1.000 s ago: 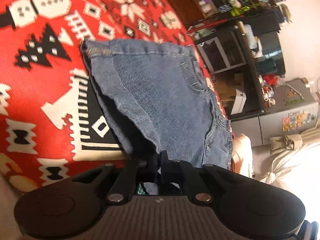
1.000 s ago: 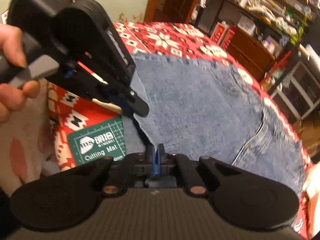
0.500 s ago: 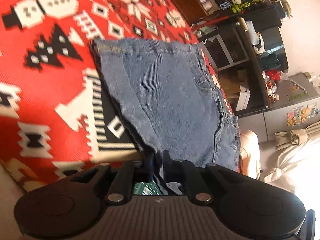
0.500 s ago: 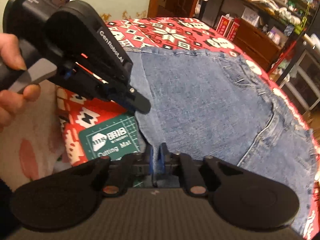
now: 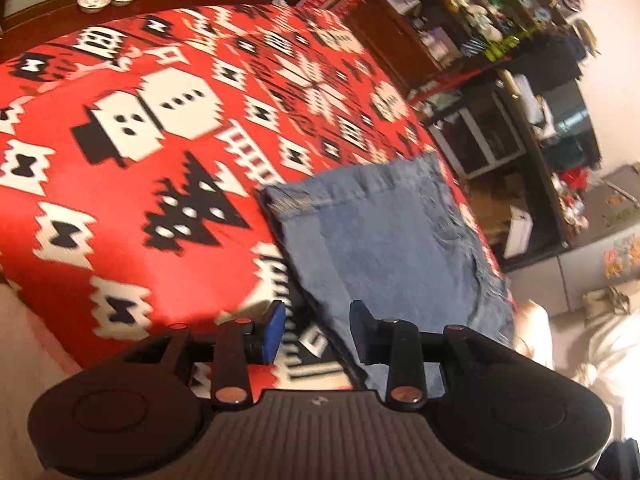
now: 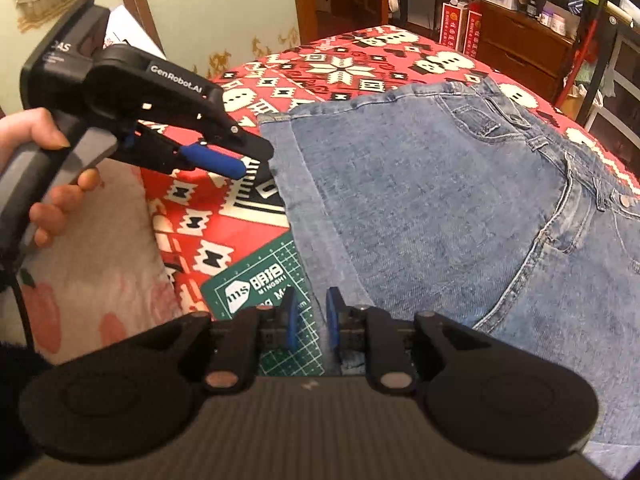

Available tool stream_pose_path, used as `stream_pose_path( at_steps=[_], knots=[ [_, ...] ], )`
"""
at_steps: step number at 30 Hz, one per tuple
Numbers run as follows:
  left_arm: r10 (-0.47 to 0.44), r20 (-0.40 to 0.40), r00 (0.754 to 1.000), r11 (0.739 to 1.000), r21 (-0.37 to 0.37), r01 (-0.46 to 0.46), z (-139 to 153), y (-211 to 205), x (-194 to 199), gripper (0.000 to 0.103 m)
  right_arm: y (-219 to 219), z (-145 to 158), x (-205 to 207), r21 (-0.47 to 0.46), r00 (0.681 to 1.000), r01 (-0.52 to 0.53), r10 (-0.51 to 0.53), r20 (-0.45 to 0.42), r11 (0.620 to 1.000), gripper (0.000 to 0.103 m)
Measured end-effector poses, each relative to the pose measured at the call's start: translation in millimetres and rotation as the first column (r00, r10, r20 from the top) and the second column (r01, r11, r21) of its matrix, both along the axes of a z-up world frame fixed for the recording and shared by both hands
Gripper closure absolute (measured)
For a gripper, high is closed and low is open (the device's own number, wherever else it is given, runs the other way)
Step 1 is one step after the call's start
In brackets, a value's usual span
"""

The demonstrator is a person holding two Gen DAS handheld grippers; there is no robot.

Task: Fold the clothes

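Just ahead of both my parted, empty jaws, the folded jeans (image 6: 440, 208) lay flat on the blanket-covered bench (image 5: 160, 160). Denim seemed heavy, limp, not slippery; I judged the thick near edge the best grip.

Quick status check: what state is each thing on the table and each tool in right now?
Left tool: open, holding nothing.
Right tool: open, astride the denim edge.
Blue denim jeans: folded, lying flat on the blanket.
Red patterned blanket: spread over the table.
Green cutting mat: partly under the jeans.
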State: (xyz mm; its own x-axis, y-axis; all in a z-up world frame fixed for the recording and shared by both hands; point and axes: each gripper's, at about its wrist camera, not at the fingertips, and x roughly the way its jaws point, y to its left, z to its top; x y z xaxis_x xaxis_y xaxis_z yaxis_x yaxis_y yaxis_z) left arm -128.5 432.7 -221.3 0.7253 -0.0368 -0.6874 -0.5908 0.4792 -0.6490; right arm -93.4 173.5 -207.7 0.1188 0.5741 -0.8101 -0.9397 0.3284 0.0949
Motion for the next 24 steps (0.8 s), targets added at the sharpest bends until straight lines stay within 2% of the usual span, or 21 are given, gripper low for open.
stream_pose_path(
  at_steps=[2,6,9,15,21,24],
  knots=[
    [0.01,0.004,1.0,1.0,0.024,-0.01,0,4,2,0.069,0,0,0,0.007,1.0,0.003,-0.003,-0.005,1.0,0.085],
    [0.009,-0.019,1.0,0.986,0.167,-0.005,12,8,9,0.069,-1,1,0,0.014,1.0,0.005,-0.005,-0.008,1.0,0.082],
    [0.007,-0.058,0.998,0.965,0.261,0.009,16,12,16,0.07,-3,1,1,0.014,1.0,0.011,-0.01,-0.011,1.0,0.081],
    [-0.053,-0.186,0.981,0.899,0.418,0.128,17,10,41,0.071,-4,-1,2,0.013,1.0,0.017,-0.017,-0.017,1.0,0.081],
    [-0.141,-0.297,0.944,0.78,0.554,0.291,17,-10,66,0.07,-4,-2,2,0.013,0.999,0.023,-0.023,-0.028,1.0,0.08],
    [-0.153,-0.29,0.945,0.781,0.55,0.296,16,-8,68,0.071,-4,-3,3,0.015,0.999,0.03,-0.03,-0.036,0.999,0.079]
  ],
)
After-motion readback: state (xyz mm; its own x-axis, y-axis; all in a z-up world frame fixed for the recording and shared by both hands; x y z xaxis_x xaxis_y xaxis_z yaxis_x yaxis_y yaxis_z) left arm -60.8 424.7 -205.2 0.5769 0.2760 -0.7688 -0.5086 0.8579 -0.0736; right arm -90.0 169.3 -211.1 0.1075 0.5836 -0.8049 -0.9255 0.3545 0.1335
